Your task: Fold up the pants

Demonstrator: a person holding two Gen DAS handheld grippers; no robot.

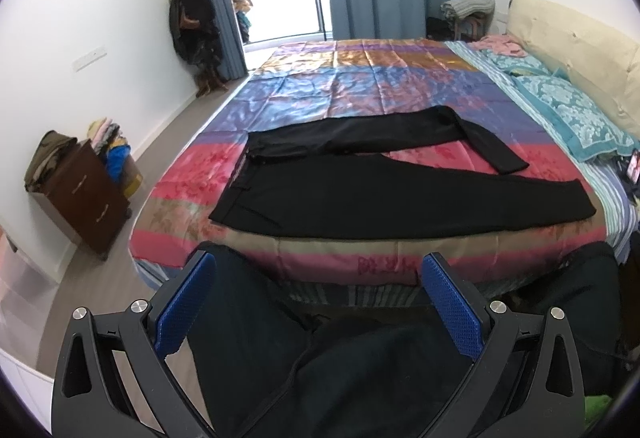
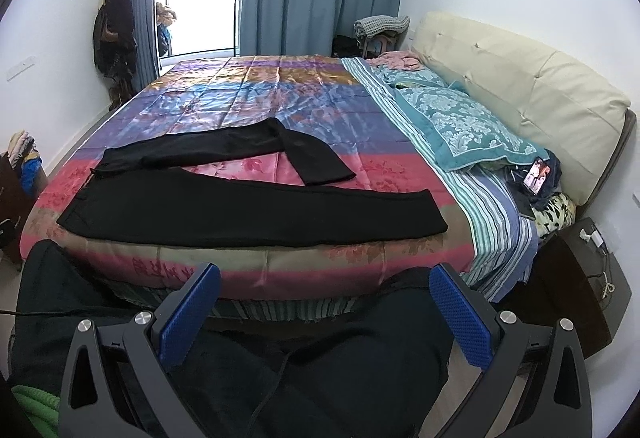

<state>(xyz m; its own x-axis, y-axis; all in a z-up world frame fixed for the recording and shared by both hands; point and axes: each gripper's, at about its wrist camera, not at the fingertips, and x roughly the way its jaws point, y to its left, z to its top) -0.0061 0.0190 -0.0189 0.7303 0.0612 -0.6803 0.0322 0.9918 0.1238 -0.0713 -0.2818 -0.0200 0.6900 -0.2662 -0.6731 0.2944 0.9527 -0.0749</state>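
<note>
Left wrist view: my left gripper [image 1: 316, 278] stands wide, blue pads [image 1: 185, 298] far apart, nothing between them but my own dark-clad legs below. The pants [image 1: 400, 206] lie ahead on the bed [image 1: 360, 86], well apart from the fingers, spread flat near the front edge. Long axis runs crosswise to my reach: waistband [image 1: 236, 178] at left, hems at right. The near leg lies straight; the far leg is doubled back, its hem [image 1: 512, 166] angled toward me. From this side the waistband sits about straight ahead and a little left, so I judge the left gripper the nearer one for it. Right wrist view: my right gripper [image 2: 324, 282] is equally wide and holds nothing. The pants lie ahead and leftward, near-leg hem [image 2: 436, 214] roughly in line with this gripper, the kinked hem [image 2: 332, 174] just beyond it. A pillow [image 2: 468, 126] and a phone [image 2: 536, 174] sit off to the right, well apart from the cloth. My judgement: folding is not yet begun; the right gripper takes the hem end, the left the waist.
</note>
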